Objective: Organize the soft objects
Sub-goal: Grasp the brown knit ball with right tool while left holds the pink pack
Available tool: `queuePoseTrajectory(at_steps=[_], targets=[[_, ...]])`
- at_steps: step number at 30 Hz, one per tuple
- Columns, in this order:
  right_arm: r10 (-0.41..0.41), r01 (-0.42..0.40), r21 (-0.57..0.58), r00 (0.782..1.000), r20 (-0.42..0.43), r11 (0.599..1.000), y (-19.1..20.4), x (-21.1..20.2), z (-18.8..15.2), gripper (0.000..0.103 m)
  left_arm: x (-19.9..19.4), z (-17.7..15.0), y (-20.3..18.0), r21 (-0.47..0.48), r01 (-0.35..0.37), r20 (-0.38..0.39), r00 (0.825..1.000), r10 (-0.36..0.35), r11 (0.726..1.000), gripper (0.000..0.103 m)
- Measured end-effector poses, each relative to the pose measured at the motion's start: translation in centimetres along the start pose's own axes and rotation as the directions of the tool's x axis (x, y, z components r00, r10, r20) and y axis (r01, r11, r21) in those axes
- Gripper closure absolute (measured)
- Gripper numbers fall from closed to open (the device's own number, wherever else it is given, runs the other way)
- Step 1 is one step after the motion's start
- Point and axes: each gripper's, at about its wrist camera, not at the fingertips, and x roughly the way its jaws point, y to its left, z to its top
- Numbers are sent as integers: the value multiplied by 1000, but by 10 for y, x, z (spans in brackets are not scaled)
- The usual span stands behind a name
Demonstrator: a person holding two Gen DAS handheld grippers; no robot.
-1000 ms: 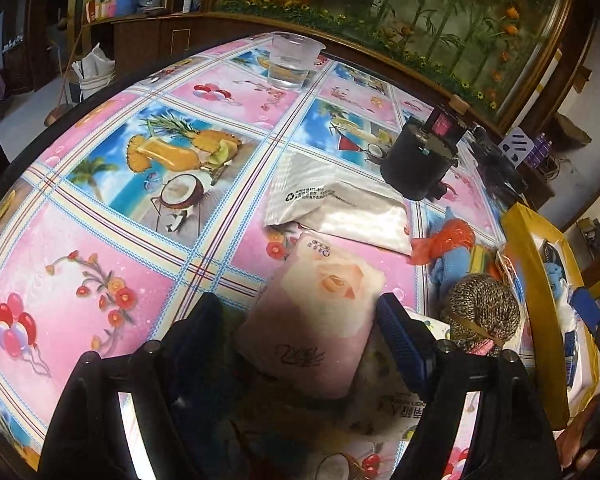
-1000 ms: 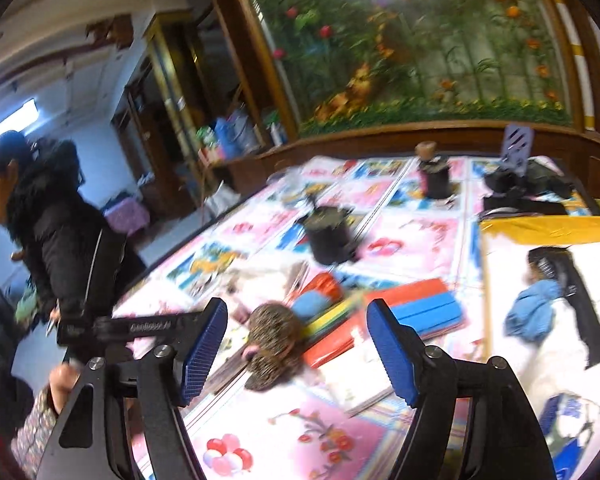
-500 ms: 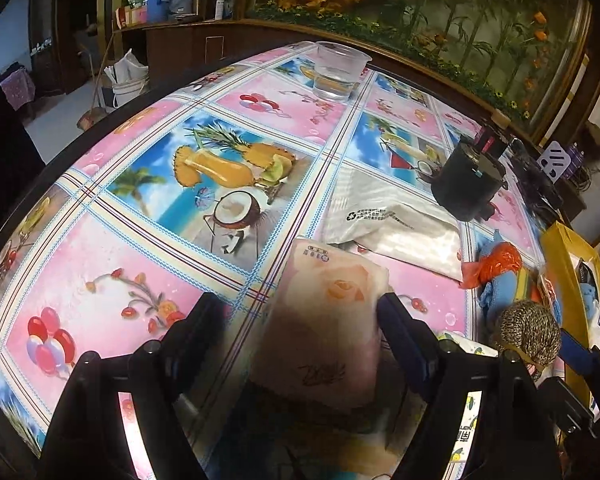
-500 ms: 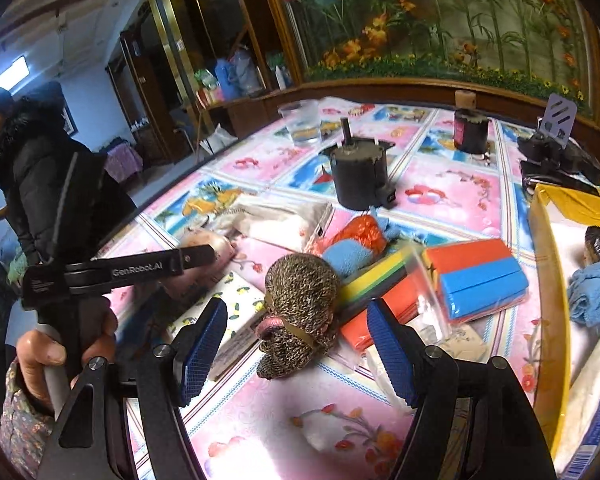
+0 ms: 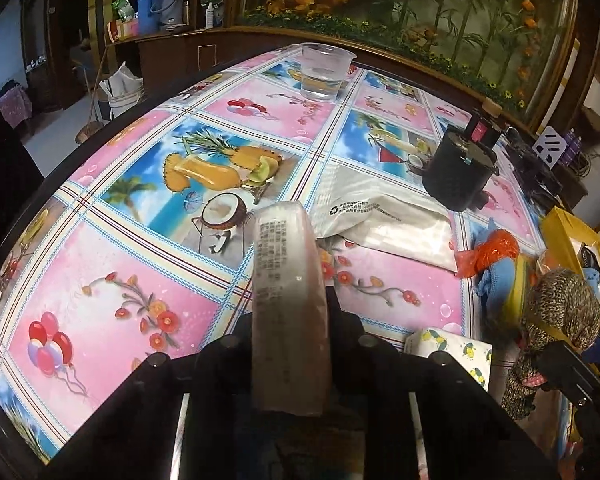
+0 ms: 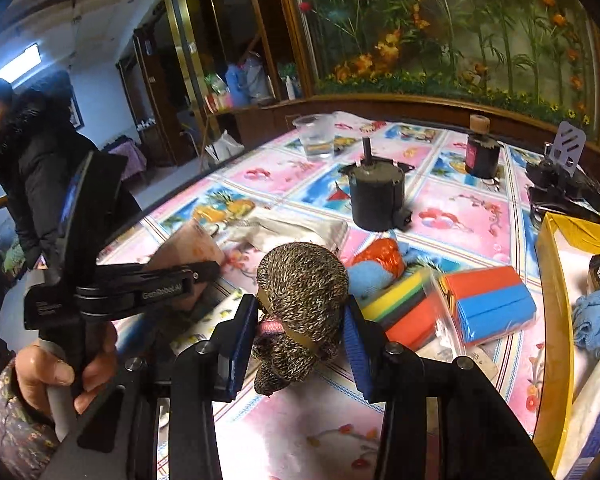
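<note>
A pink soft tissue pack stands on edge above the flowered tablecloth. My left gripper is closing and its jaws squeeze the pack; the right wrist view shows this gripper in a person's hand with the pack sticking out. A brown mottled knitted bundle lies on the table, also seen at the right of the left wrist view as the knitted bundle. My right gripper is closing, and its blue pads press the bundle's sides.
Beyond the bundle lie an orange and blue cloth, bagged coloured sponges, a white plastic bag, a black cylinder and a cup of water. A yellow-rimmed box stands at right. A person in a dark jacket is left.
The left jaws closed on the tissue pack, which turned from flat onto its edge. The right gripper moved in over the knitted bundle and its jaws closed onto it.
</note>
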Motion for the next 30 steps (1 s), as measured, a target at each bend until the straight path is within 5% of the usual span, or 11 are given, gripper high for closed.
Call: queuePoseTrajectory(at_steps=[18, 23, 30], targets=[[5, -19, 136, 995, 103, 991, -40, -36, 14, 57, -56, -10, -23, 93, 34, 269, 961, -58, 995, 82], [-9, -12, 170, 993, 119, 985, -51, -46, 17, 57, -62, -14, -29, 95, 16, 301, 953, -44, 995, 82], [-31, -2, 225, 989, 142, 974, -67, -60, 20, 57, -63, -20, -64, 150, 81, 276, 954, -120, 985, 82]])
